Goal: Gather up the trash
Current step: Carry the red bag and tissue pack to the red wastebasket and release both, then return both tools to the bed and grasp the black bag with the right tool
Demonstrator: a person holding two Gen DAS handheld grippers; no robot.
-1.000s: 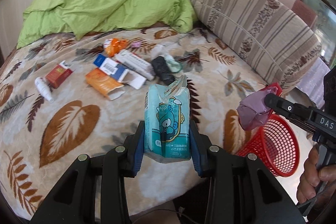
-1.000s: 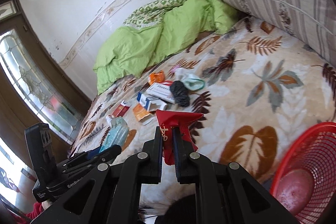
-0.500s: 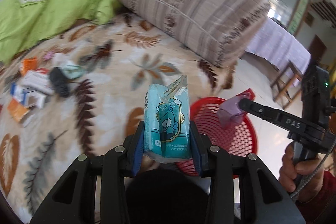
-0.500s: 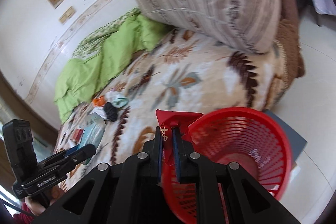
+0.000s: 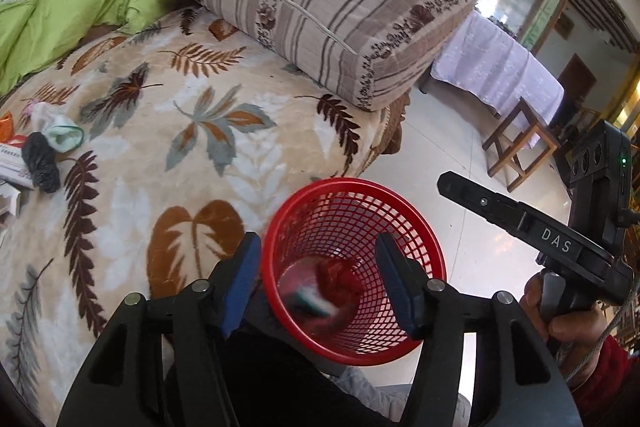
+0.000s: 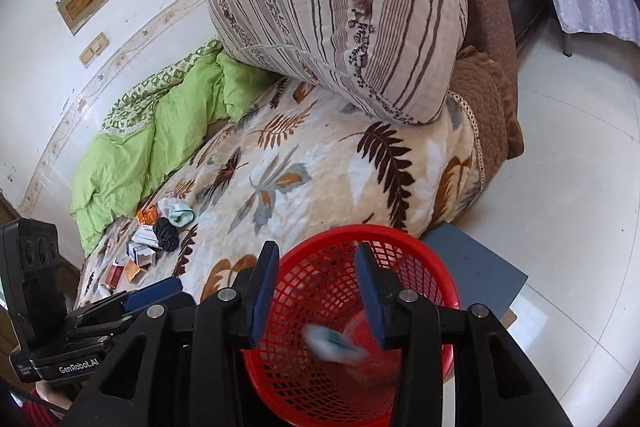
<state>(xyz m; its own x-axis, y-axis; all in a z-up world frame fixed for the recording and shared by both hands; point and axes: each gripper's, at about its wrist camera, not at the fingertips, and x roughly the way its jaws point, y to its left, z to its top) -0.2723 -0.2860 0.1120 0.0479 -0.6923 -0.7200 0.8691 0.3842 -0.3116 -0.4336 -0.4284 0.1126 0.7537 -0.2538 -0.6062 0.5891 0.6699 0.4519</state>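
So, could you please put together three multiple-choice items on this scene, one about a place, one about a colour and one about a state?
1. Where does the basket stand?
A. On the floor beside the bed
B. On top of the striped pillow
C. In the middle of the leaf blanket

2. What colour is the crumpled duvet at the far end of the bed?
A. Blue
B. Green
C. White

3. How do the left gripper and the right gripper stand?
A. Both clamped on wrappers
B. One open, one shut on a bag
C. Both open and empty

Answers:
1 A, its rim sits below the blanket's edge, over the tiles.
2 B, it shows bright green in both views.
3 C, both jaws have just opened; nothing lies between them, and blurred trash is inside the basket.
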